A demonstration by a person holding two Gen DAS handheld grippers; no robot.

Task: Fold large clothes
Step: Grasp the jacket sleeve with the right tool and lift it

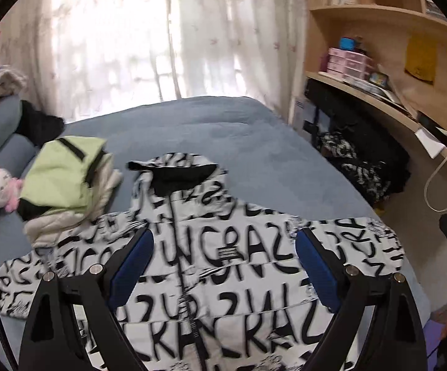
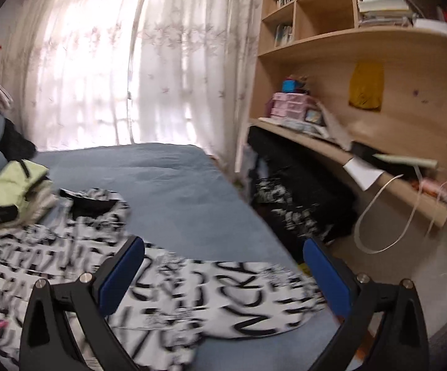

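Left gripper [image 1: 223, 262]: fingers spread wide, nothing held, hovering over jacket chest. Right gripper [image 2: 223, 273]: fingers apart too, empty, above right sleeve.

Black-and-white lettered jacket [image 1: 211, 266] lies face-up, flat on blue bed [image 1: 254, 142]; zipper runs between left fingers, sleeves out past both, hood [image 1: 177, 173] beyond fingertips.

Judgement: spread done, no fold made yet; sleeves, body all left.

Beyond left finger: folded green garment [image 1: 65, 176] on pile, likely finished earlier items.
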